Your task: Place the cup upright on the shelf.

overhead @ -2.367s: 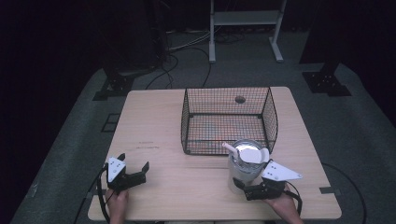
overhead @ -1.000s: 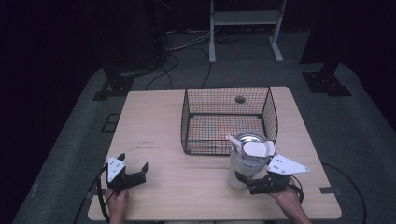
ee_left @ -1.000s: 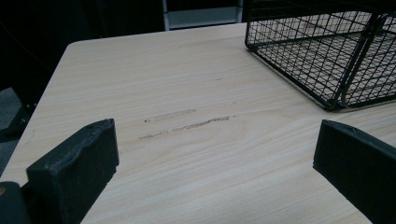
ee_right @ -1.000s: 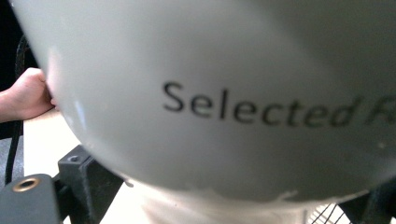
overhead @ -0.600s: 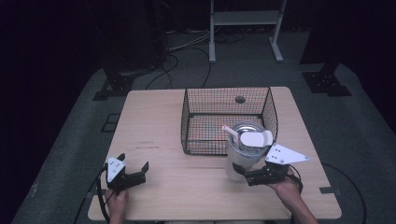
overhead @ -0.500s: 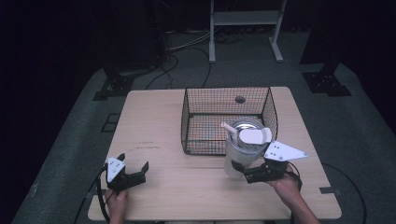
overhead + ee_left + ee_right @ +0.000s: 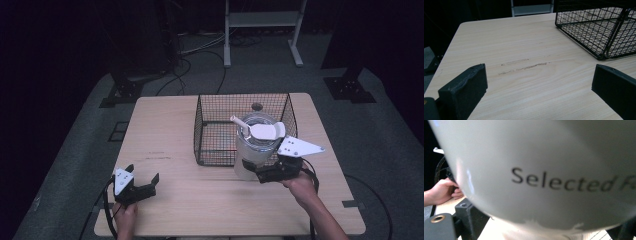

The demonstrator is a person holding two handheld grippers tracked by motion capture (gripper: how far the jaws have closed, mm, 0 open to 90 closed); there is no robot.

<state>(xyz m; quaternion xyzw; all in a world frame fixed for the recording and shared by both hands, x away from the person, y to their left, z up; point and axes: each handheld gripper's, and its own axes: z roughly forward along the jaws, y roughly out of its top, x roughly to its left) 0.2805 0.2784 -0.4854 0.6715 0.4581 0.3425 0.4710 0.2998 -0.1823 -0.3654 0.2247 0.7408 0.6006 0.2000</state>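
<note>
Two grippers work the pale wooden table (image 7: pixel 200 200) as I watch from the high view. My right gripper (image 7: pixel 257 171) has its jaws clamped on the lower body of a tall white cylindrical container (image 7: pixel 252 152) with a white scoop-like lid piece on top. The container stands upright, its long axis vertical, and is raised against the near right corner of the black wire mesh basket (image 7: pixel 215 107). The basket lies just beyond it, so the coming move turns on going forward over that rim. My left gripper (image 7: pixel 142 186) rests well apart near the table's front left edge.

In the left gripper view, its jaws stand wide with bare table between them.

In the right gripper view, the container's white wall (image 7: pixel 544 170) sits between the jaws, printed "Selected", the next word cut off.
</note>
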